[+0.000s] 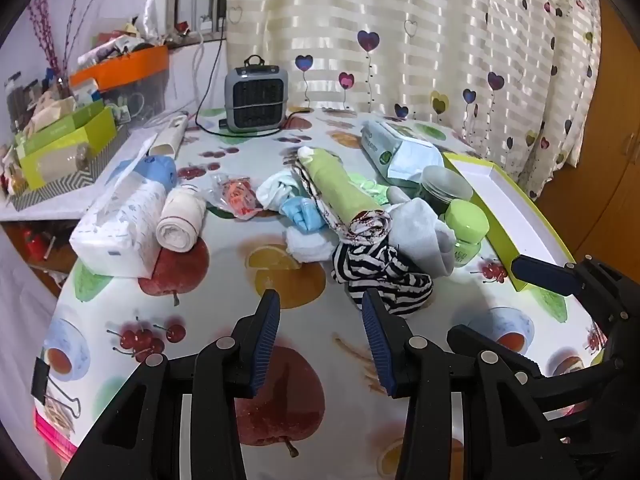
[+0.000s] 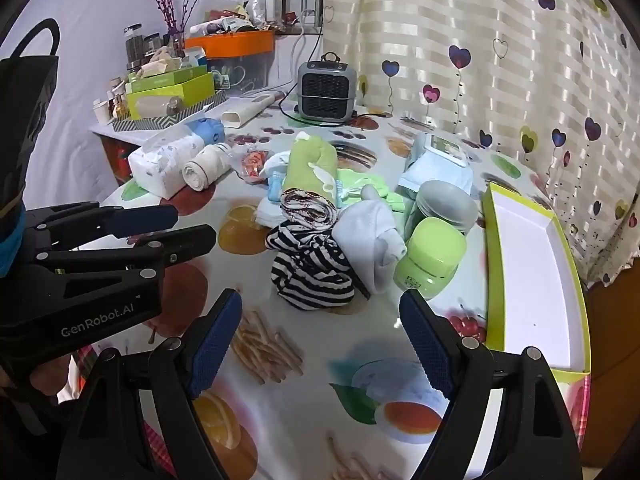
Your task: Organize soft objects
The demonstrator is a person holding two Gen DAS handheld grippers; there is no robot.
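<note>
Both tools (image 1: 320, 336) (image 2: 320, 344) gape before an empty green-rimmed tray (image 2: 536, 280).

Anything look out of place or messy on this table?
Yes: among the loose cloths, the black-and-white striped garment lies crumpled, while the green-lidded plastic jar, a hard item, stands against the white cloth.

The left claw (image 1: 320, 336) points forward and level, its two blue-padded fingers (image 1: 266, 336) parted with nothing between them. The right claw (image 2: 320, 344) is spread wider, also gripping nothing. The two sit side by side: each shows at the edge of the other's view, the left one seen side-on in the right wrist view. A hand behind it seems to show, dimly.
</note>
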